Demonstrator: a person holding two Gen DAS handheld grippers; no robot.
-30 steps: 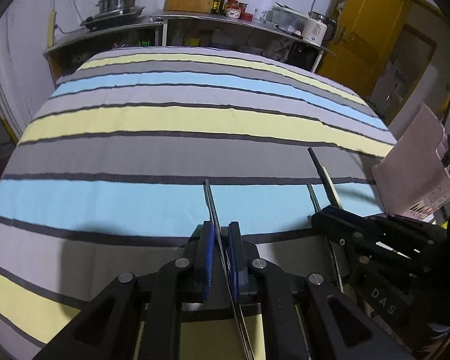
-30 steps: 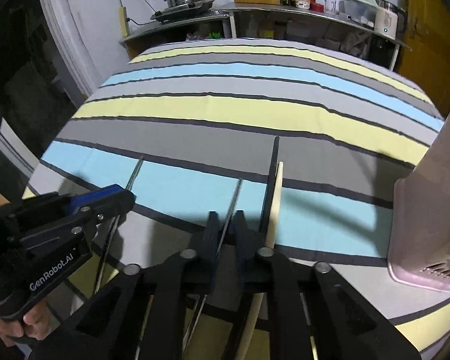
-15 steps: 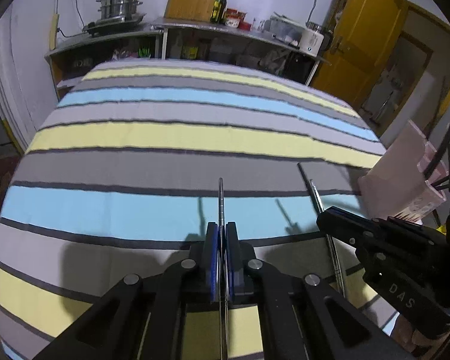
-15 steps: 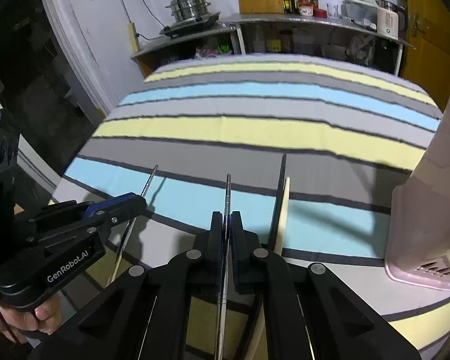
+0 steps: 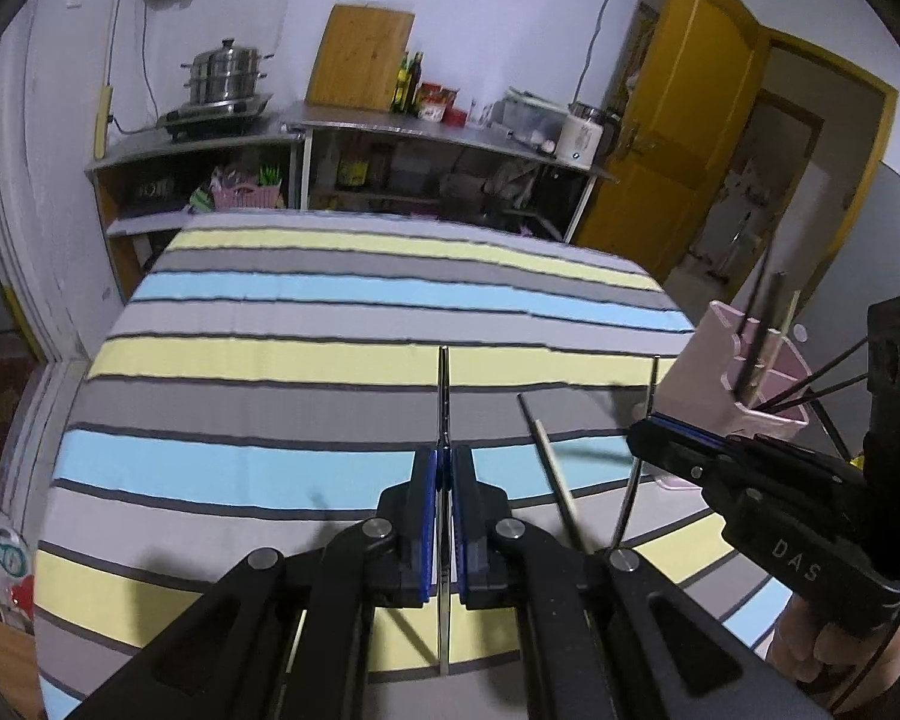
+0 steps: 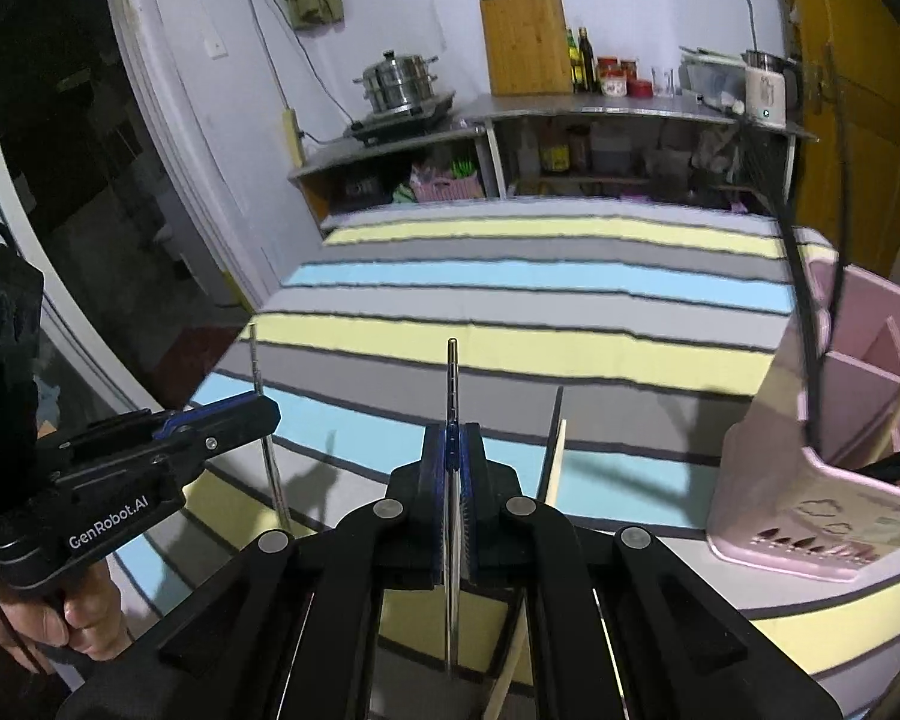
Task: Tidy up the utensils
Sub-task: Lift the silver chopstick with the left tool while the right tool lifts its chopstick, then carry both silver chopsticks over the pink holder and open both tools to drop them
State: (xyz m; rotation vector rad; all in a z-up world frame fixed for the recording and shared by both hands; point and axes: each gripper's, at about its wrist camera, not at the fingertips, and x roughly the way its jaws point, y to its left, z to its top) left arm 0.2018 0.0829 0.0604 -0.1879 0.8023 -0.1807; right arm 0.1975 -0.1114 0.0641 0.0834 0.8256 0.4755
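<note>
My left gripper (image 5: 443, 462) is shut on a thin metal chopstick (image 5: 443, 396) and holds it above the striped tablecloth (image 5: 330, 360). My right gripper (image 6: 452, 438) is shut on another metal chopstick (image 6: 451, 384), also lifted off the cloth. The right gripper also shows in the left wrist view (image 5: 654, 420), with its chopstick (image 5: 651, 396). The left gripper shows in the right wrist view (image 6: 264, 414). A chopstick with a black end and pale wooden end (image 6: 555, 450) lies on the cloth between the grippers. A pink utensil holder (image 6: 810, 468) with several chopsticks stands at the right.
The table's near edge curves under both grippers. Beyond the far edge stand metal shelves (image 5: 390, 138) with a steel pot (image 5: 225, 72), a wooden cutting board (image 5: 360, 57) and bottles. A yellow door (image 5: 690, 120) is at the back right.
Both grippers have risen from the cloth, each lifting its metal chopstick. The black and wooden chopstick stays on the cloth. The pink holder's open top has come into view.
</note>
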